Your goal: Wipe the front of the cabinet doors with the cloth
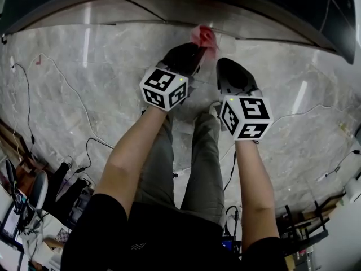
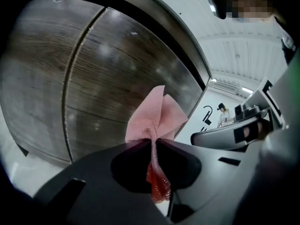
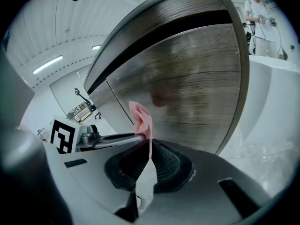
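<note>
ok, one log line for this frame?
left gripper: shut on pink cloth | right gripper: shut, empty, beside left | pink cloth: close to cabinet door, contact unclear

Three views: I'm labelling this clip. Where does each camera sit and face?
Head view: on the head, facing steeply down at floor; forearms, legs, left gripper, right gripper show.
Left gripper view: on it, facing cabinet doors; jaws pinch the cloth.
Right gripper view: on it, facing the same doors; jaws show.
All share the cloth.
</note>
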Motion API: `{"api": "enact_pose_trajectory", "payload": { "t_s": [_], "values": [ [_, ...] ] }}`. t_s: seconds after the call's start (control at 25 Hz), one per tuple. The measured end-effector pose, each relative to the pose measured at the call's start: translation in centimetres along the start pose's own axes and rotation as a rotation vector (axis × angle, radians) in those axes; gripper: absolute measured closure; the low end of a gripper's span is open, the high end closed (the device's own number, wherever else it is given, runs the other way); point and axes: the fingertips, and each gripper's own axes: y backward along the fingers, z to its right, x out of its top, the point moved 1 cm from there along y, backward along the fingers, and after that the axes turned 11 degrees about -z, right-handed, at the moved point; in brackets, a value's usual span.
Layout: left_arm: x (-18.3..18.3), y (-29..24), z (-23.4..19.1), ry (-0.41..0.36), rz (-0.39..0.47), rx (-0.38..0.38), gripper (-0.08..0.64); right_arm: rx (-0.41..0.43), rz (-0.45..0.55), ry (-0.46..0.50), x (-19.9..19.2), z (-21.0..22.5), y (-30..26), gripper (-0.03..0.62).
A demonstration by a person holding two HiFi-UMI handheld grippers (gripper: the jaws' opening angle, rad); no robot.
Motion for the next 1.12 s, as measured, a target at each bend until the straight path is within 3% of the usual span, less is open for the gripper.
{"api": "enact_pose_trajectory", "payload": {
  "t_s": [0.32,0.6,0.88,1.12],
  "values": [
    [-0.7,3.3,-6.3,0.092,0.055,0.115,0.528,0.029,-0.032,0.032,0.3,-3.3,-3.1,0.552],
    [-0.9,3.9,-10.8,0.165,0.066,0.169,0.528,0.032,-0.036,0.035,0.9,-5.0,-4.9,0.552],
    [-0.2,1.9,-11.5,0.162,0.057,0.142,0.528,0.029,-0.049,0.035,0.4,-5.0,-5.5,0.552],
    [0.4,0.0,-9.1,0.126,0.029,0.093,0.528,0.013,-0.044,0.016,0.1,-3.3,-4.2,0.552]
  ]
}}
